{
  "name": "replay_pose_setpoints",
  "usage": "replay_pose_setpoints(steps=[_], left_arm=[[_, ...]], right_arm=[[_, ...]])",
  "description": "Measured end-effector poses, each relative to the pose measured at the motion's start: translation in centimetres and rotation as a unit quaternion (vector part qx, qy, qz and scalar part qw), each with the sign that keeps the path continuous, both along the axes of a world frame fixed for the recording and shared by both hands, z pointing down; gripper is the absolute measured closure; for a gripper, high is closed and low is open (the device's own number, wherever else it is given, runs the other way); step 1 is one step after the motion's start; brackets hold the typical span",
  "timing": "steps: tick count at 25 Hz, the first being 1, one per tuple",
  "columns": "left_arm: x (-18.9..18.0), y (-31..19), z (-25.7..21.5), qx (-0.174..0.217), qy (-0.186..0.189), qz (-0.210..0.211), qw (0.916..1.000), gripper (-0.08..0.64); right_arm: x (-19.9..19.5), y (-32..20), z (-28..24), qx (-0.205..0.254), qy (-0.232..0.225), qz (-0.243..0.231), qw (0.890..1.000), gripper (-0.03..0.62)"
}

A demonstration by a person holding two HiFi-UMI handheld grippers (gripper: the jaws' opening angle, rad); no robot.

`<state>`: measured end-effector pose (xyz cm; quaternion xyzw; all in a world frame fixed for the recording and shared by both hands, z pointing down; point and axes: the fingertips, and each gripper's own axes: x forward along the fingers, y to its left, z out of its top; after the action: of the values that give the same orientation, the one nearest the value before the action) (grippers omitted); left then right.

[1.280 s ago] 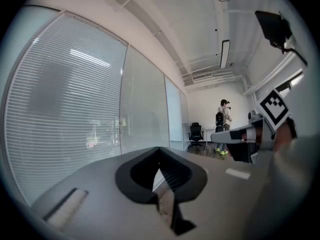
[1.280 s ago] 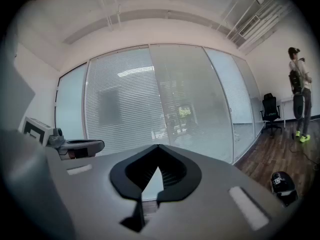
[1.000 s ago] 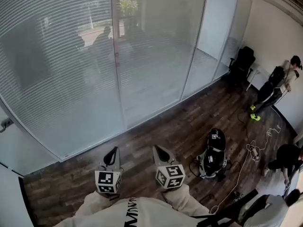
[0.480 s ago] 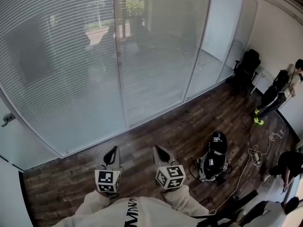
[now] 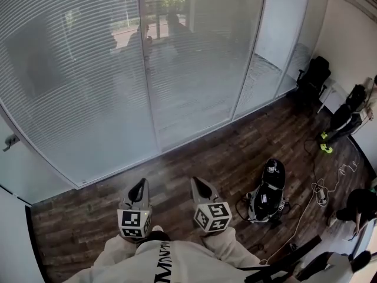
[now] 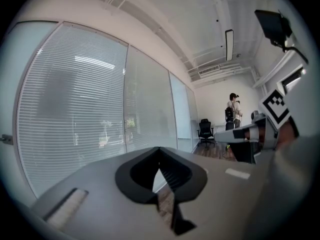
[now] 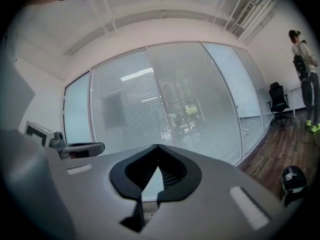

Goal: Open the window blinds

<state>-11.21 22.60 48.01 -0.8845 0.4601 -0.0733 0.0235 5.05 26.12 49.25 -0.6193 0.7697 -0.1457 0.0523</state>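
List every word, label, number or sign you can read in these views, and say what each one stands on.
No text reads clearly.
Pale top of the person wearing the camera: dark letters, upside down and cut off, not readable.
Cubes on the left gripper and right gripper: black-and-white square markers, no letters or numbers.
Black gear on the floor: a small white marker patch, too small to read.
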Motion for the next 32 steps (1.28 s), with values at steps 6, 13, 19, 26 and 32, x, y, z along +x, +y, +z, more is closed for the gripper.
replay_pose_setpoints(steps=[6,13,19,26,32], left_arm=[[0.3,-1.7,0.7,-0.006,0.003,-0.002,1.0,0.56],[0.7,-7.1,1.7,-0.015,0.005,0.003,0.9999,0.56],[-0.4,-13.1,2.0,-0.025,0.004,0.008,0.9996,0.56],[-1.8,-19.5,2.8,-0.041,0.009,0.009,0.9991,0.56],[-2.3,-23.3,2.9,-0.048,0.022,0.004,0.9986,0.56]], right_arm=[[0.2,-1.6,0.6,-0.004,0.0,0.003,1.0,0.591],[0.8,-6.7,1.4,-0.012,0.001,0.012,1.0,0.591],[-0.6,-12.7,1.5,-0.02,-0.009,0.014,1.0,0.591],[-2.2,-18.6,2.5,-0.042,-0.003,0.012,0.999,0.591],[-2.9,-22.6,2.0,-0.049,0.01,0.006,0.999,0.591]])
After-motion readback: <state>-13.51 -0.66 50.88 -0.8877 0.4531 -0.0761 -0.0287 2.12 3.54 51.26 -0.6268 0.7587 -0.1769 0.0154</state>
